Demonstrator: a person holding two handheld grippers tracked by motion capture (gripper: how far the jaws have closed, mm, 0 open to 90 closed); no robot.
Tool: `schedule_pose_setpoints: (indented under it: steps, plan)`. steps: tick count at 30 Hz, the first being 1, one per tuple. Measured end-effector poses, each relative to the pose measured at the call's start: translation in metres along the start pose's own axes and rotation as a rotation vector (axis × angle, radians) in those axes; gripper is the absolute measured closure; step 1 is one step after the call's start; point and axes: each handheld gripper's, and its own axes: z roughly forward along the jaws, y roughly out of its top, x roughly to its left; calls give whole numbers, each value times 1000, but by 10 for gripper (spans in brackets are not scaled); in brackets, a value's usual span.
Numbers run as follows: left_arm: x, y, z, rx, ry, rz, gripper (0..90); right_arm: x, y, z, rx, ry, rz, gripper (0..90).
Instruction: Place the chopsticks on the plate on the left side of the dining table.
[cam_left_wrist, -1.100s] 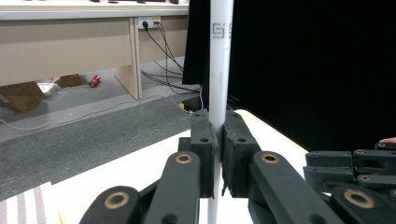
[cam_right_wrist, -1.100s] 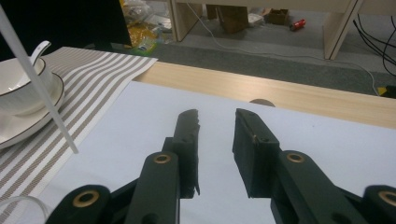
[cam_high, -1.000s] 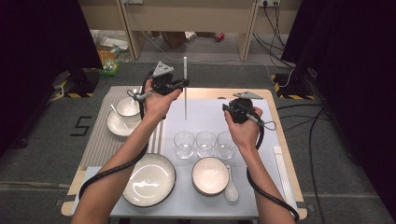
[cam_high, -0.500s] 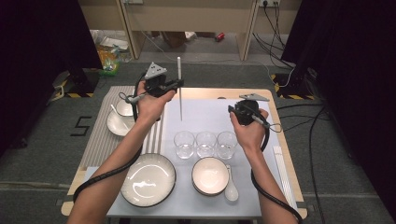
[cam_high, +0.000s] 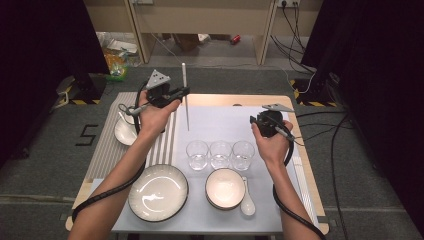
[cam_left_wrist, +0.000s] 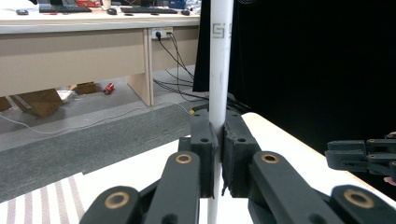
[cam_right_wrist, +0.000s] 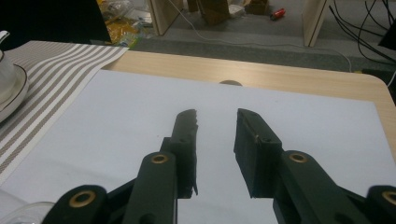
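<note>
A thin white rod (cam_high: 186, 115) stands nearly upright over the back left of the white mat (cam_high: 225, 120), and my left gripper (cam_high: 181, 93) is shut on its middle. In the left gripper view the rod (cam_left_wrist: 219, 70) rises between the closed pads of that gripper (cam_left_wrist: 218, 140), and the other gripper (cam_left_wrist: 359, 156) shows at the right edge. My right gripper (cam_high: 264, 121) hovers over the right side of the mat, open. In the right gripper view its jaws (cam_right_wrist: 217, 126) stand apart with only the mat between them.
Three clear glasses (cam_high: 220, 152) stand in a row mid-table. In front lie a large plate (cam_high: 159, 192), a bowl (cam_high: 225, 187) and a white spoon (cam_high: 247, 202). A small bowl with a spoon (cam_high: 124, 131) sits on the striped mat (cam_high: 107, 145) at the left.
My left hand has carried the rod a little to the left. The right hand has drifted slightly right and nearer the table's front.
</note>
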Motion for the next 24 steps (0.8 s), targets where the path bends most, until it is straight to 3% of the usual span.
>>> schedule_pose_setpoints:
  steps: [24]
  plan:
    - [15, -17, -36, -13, 37, 4, 838, -20, -23, -9, 16, -37, 23, 680]
